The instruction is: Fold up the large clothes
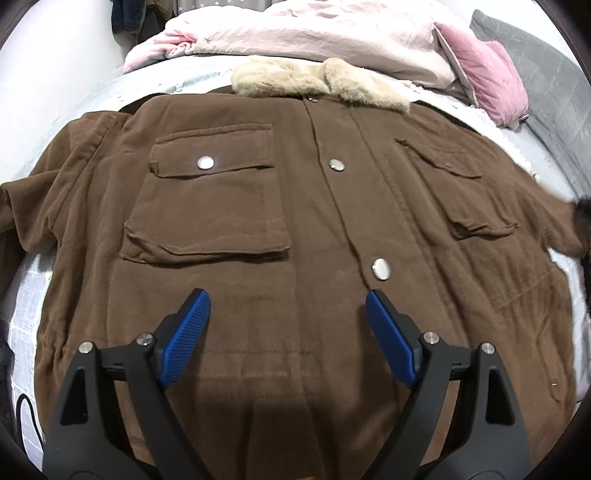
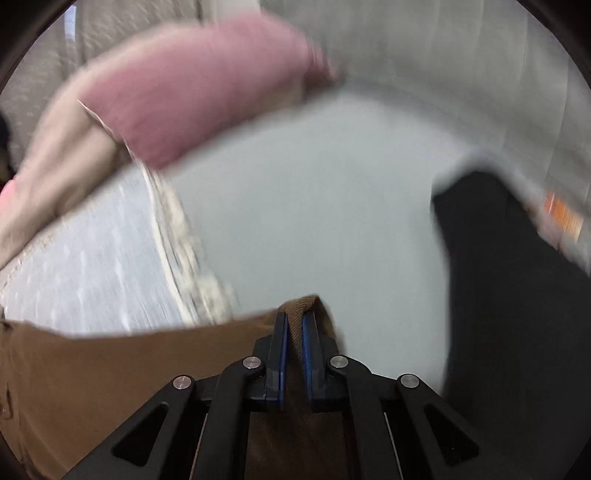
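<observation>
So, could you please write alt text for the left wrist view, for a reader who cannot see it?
A brown jacket with a beige fur collar lies flat, front up, on a bed. The open left gripper hovers over its lower front, holding nothing. Pink bedding is piled behind.

One brown jacket [image 1: 295,221] ahead of the left claw [image 1: 288,314], bearing three metal snaps [image 1: 205,162], two chest pockets [image 1: 207,195]; one pink pillow [image 1: 484,74] beyond.
</observation>
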`<state>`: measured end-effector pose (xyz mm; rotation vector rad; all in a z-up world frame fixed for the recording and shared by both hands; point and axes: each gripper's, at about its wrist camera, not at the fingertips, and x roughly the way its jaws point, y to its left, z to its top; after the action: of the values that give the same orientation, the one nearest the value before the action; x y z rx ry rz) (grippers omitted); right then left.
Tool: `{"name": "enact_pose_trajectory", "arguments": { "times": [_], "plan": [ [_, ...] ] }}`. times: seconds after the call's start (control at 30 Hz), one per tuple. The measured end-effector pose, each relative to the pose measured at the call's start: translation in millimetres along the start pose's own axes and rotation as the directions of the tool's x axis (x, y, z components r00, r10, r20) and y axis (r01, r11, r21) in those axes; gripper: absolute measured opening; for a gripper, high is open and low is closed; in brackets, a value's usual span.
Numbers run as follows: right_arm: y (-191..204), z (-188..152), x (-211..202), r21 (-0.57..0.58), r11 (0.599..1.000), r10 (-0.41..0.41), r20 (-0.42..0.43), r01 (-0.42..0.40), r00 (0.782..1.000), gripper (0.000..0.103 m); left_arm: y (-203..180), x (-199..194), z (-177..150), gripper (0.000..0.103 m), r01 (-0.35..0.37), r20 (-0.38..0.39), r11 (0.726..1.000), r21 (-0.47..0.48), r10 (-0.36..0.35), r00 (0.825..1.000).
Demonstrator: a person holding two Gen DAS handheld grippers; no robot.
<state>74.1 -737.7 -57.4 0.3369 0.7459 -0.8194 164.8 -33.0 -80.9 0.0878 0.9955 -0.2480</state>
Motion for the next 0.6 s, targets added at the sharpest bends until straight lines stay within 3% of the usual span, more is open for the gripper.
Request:
{"name": "enact_pose_trajectory", "arguments": {
  "times": [0.07, 0.17, 0.23, 0.33, 0.43, 0.5, 0.6],
  "plan": [
    [4.6, 12.6, -6.1, -0.050, 0.997, -0.063, 0.080, 0.067, 0.995, 0.006, -0.3, 4.4, -2.7, 0.086, -0.010, -0.004, 1.000, 0.007, 0.010, 1.000],
    [24.8, 13.7, 14.9, -0.162, 0.970, -0.179, 0.033, 0.182, 0.983, 0.008, -1.7, 5.6, -4.3, 0.086, -0.023, -0.002, 1.000, 0.021, 0.023, 1.000],
    [37.6, 8.5, 17.9, -0.184, 0.939, -0.287, 0.049, 0.291, 0.957, 0.017, -3.1, 2.0, -2.5, 0.086, -0.020, 0.004, 0.999, 0.032, 0.020, 1.000],
    [54.5, 0.2, 4.8, -0.189, 0.931, -0.298, 0.107, 0.314, 0.949, 0.034, -2.1, -4.3, -0.8, 0.086, 0.015, 0.024, 1.000, 0.021, -0.015, 1.000],
    [87.9, -16.7, -21.4, -0.222, 0.958, -0.149, 0.154, 0.181, 0.977, 0.049, -2.1, -4.9, -1.4, 0.086, 0.038, 0.039, 0.999, 0.012, -0.038, 0.999],
    [123.9, -38.0, -31.1, -0.280, 0.960, 0.025, 0.100, 0.005, 0.995, 0.050, -3.1, -2.5, -2.7, 0.086, 0.047, 0.042, 0.999, 0.014, -0.048, 0.998],
    [160.1, -75.7, -27.3, -0.314, 0.930, 0.194, -0.029, -0.193, 0.981, 0.051, -3.6, -0.6, -5.0, 0.086, 0.041, 0.041, 0.999, 0.012, -0.041, 0.998]
  ]
}}
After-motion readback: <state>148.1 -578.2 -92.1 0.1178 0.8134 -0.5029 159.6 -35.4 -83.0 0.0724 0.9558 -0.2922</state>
